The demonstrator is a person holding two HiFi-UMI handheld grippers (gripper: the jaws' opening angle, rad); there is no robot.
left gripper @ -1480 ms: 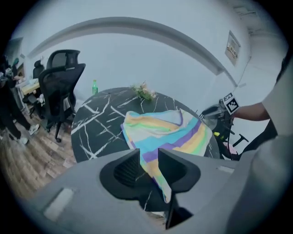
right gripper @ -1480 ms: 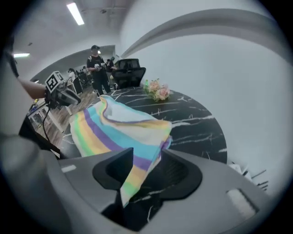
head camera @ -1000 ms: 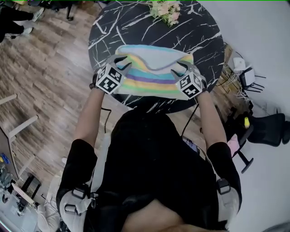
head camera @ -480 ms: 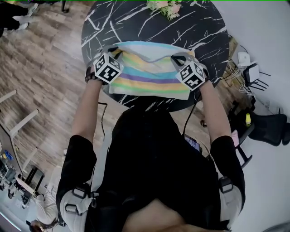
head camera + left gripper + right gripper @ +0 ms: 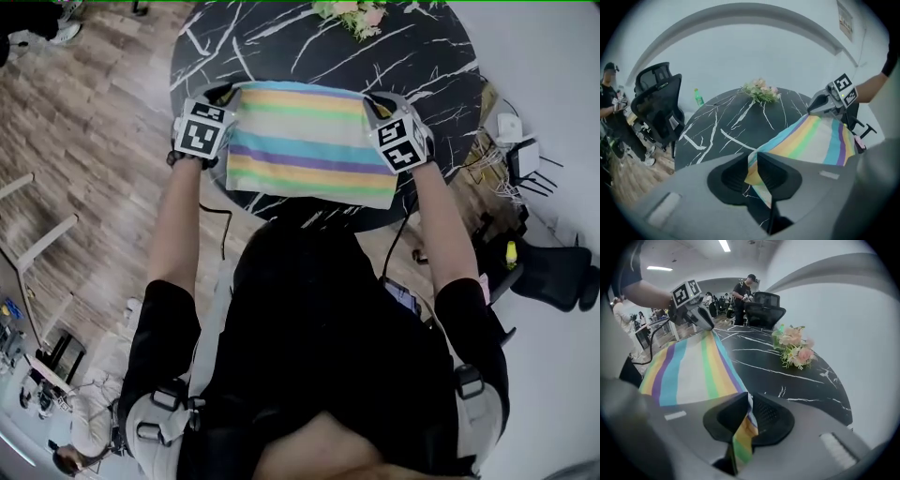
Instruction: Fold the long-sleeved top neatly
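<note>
Left gripper (image 5: pixel 757 165) jaws, just closing, and right gripper (image 5: pixel 746 414) jaws, just easing slightly, pinch upper-frame corners of the pastel-striped fabric top (image 5: pixel 309 141), seemingly limp, light, best cornered.

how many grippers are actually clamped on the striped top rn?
2. Left gripper pinches the far-left corner of the striped top, its jaws just closing further; right gripper pinches the far-right corner, its jaws closed, then eased slightly.

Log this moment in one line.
pastel-striped fabric top: held spread | left gripper: just closed on corner | right gripper: gripping corner, just eased
</note>
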